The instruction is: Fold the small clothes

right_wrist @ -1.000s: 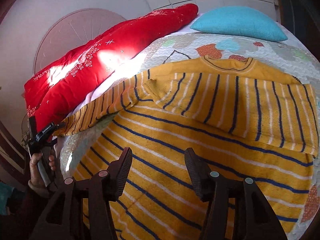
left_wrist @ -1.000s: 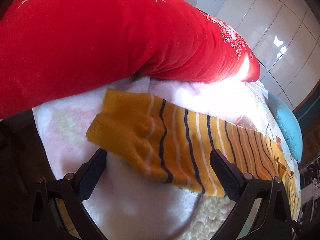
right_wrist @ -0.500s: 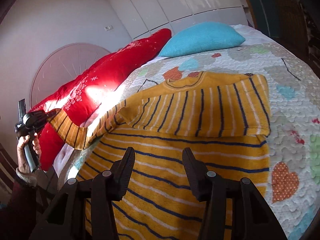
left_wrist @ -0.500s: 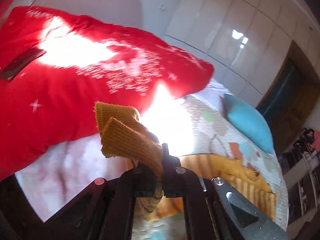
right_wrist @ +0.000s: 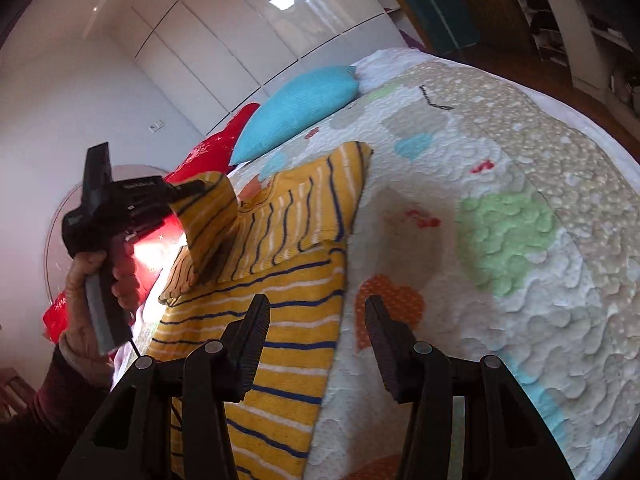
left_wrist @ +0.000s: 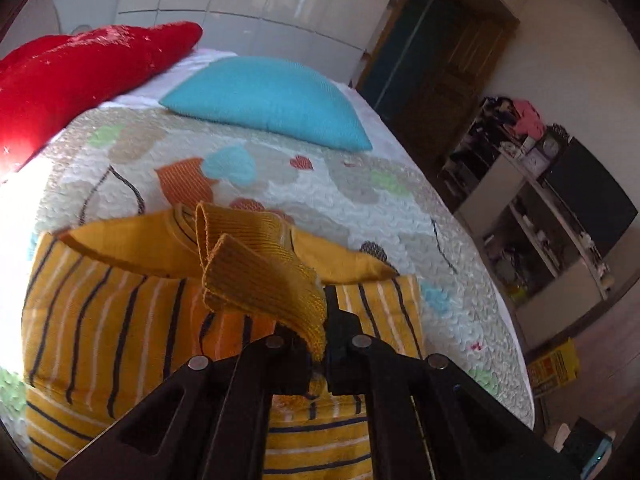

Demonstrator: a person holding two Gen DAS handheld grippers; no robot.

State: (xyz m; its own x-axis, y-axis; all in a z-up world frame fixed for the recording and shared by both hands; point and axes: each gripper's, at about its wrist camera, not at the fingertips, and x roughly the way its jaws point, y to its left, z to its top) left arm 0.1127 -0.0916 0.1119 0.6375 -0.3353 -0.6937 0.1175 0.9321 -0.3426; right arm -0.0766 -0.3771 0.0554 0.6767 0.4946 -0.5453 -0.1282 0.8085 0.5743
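Left wrist view: left claw [left_wrist: 320,344] is clenched on the ribbed cuff [left_wrist: 260,276] of the yellow striped sweater [left_wrist: 120,320]. One second ago this claw stood spread just short of the sleeve lying flat by the red pillow [left_wrist: 80,72]; half a second ago it had closed on the cuff. Now the cuff hangs in the air over the sweater body, with the neckline at about 11 o'clock from the claw. Judgement: the second sleeve fold is in progress, the sleeve being carried inward across the chest, not yet laid down.

Right wrist view: right claw [right_wrist: 316,344] is released, jaws well apart, holding nothing, hovering over the sweater's lower edge and the quilted bed [right_wrist: 520,240]. The left claw [right_wrist: 188,194] shows at 10 o'clock with the striped sleeve [right_wrist: 208,232] lifted. The other sleeve already lies folded across the body. The sweater has come nearer the view's left side than a second ago.

Count: sweater 1; sleeves 2 (1 folded, 1 held); red pillow 1; blue pillow [right_wrist: 300,108] 1; claws 2.
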